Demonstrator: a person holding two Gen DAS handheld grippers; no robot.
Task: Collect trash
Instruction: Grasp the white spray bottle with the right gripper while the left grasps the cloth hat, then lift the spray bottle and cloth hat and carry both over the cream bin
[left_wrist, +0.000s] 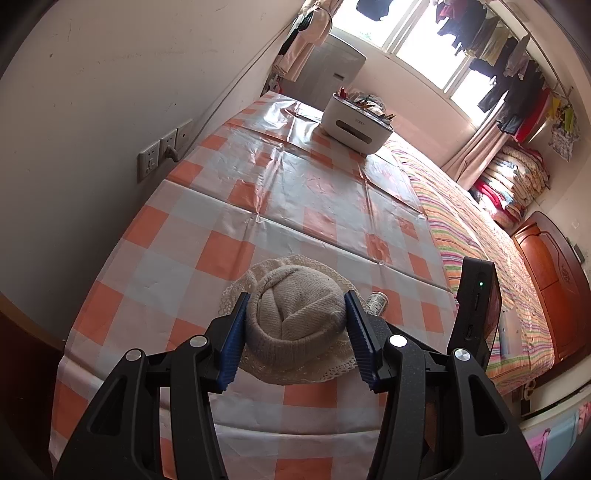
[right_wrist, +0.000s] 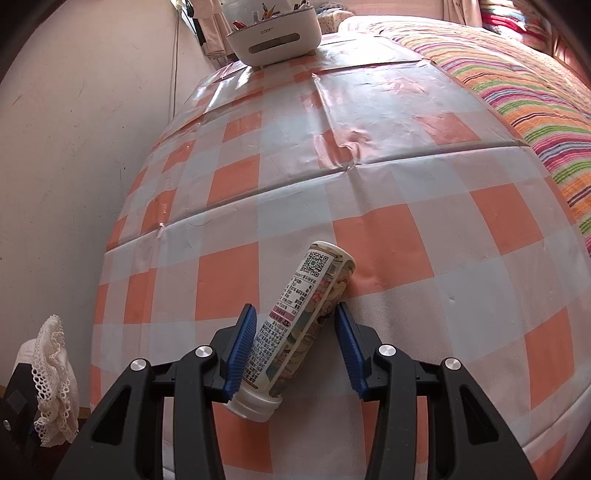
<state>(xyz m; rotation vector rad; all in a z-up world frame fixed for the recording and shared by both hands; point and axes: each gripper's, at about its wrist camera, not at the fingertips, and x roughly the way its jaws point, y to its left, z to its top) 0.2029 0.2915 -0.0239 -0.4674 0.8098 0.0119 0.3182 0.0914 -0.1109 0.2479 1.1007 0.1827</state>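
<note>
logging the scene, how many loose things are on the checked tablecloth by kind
hats: 1, the cream knitted hat, between the left gripper jaws
bottles: 1, the labelled bottle lying between the right gripper jaws
organizer boxes: 1, the white box at the far end
total: 3

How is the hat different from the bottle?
The hat is soft, knitted and cream with a lacy brim; the bottle is hard, with a printed label and white cap. The hat is round and squat; the bottle is long, lying tilted. Both sit between blue tongs on the checked tablecloth.
</note>
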